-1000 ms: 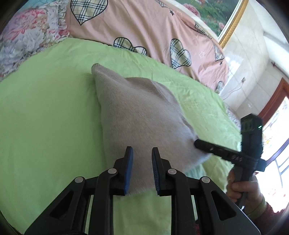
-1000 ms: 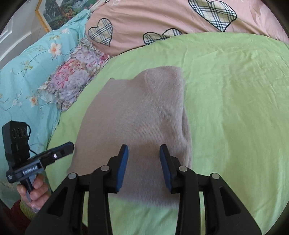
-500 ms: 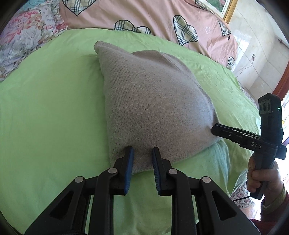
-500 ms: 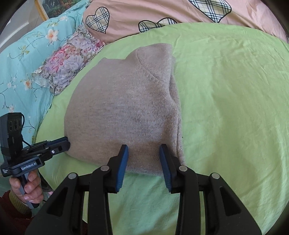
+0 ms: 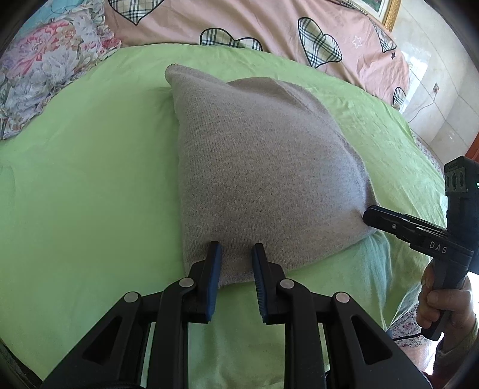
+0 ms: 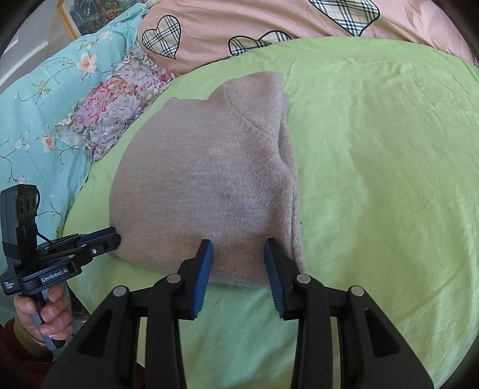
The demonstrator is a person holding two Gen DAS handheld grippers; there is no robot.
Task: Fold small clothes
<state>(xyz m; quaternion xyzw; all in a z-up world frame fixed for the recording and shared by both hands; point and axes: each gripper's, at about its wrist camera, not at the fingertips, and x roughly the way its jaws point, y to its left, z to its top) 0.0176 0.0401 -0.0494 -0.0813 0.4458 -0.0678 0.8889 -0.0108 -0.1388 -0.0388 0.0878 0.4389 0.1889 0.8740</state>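
A folded beige-grey knit sweater (image 5: 263, 167) lies on the green bed sheet (image 5: 83, 191); it also shows in the right wrist view (image 6: 206, 185). My left gripper (image 5: 236, 250) is open, its blue pads at the sweater's near edge. My right gripper (image 6: 238, 247) is open, wider, its pads at the near edge by the sweater's right side. Each gripper shows in the other's view: the right gripper (image 5: 369, 214) at the sweater's right corner, the left gripper (image 6: 115, 236) at its left corner. Neither holds cloth.
A pink quilt with plaid hearts (image 5: 269, 27) lies behind the sweater. A floral pillow (image 6: 116, 110) and a turquoise floral cover (image 6: 36, 113) lie to the left. The bed's near edge drops off by the hands. A wall with a cord (image 5: 434, 98) is far right.
Both grippers have drawn back toward the sweater's near edge and dropped lower. The sweater has settled flat on the sheet. The jaw openings have stayed the same.
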